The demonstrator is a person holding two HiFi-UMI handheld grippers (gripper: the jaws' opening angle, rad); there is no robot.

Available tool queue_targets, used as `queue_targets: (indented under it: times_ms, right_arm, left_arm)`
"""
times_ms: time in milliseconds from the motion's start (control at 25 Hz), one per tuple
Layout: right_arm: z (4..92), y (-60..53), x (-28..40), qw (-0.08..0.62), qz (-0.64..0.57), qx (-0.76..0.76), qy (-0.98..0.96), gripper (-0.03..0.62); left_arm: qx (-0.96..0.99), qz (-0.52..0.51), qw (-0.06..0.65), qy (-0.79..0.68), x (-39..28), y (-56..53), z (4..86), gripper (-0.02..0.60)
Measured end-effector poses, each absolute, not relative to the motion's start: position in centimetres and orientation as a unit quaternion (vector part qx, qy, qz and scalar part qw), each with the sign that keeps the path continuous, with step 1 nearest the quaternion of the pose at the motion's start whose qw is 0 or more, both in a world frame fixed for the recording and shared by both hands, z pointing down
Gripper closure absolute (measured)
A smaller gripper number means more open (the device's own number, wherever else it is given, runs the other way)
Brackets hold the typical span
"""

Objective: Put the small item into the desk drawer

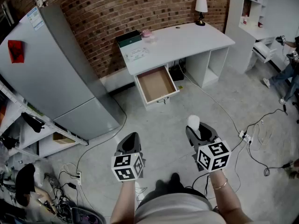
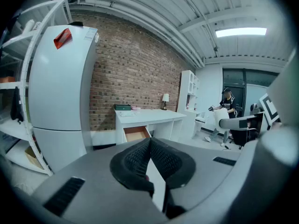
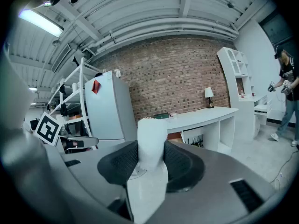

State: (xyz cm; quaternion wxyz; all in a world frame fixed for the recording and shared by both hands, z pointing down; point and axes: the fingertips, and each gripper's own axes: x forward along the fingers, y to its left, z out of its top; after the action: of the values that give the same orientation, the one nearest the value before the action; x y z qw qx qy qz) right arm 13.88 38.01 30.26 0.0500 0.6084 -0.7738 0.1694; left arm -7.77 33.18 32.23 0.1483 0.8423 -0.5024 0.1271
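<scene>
White plastic is showing between the pads of the right gripper (image 1: pixel 198 128), low and right of centre in the head view. It is clamping the small white item (image 3: pixel 152 136) upright, top poking above the jaws, probably so it can go down end first. Beside it, lower centre, the left gripper (image 1: pixel 132 138) is hanging with jaws together and nothing between them, seemingly free to steady things. Farther off, upper centre, the desk drawer (image 1: pixel 155 84) is standing pulled out and bare, ready to receive; item and drawer are well apart. Behind, the white desk (image 1: pixel 187 41) is carrying a green box (image 1: pixel 129 38) and a lamp (image 1: pixel 201 8).
</scene>
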Motion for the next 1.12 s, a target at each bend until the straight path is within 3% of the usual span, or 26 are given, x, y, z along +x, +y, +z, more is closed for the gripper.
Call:
queue_targets:
  times_ms: [1120]
  right_arm:
    - [30.6, 35.3, 15.5, 0.036, 0.192, 0.585, -0.787, 0.419]
  left_arm:
    - [0.840, 0.118, 0.142, -0.511, -5.6, 30.7, 31.4, 0.561]
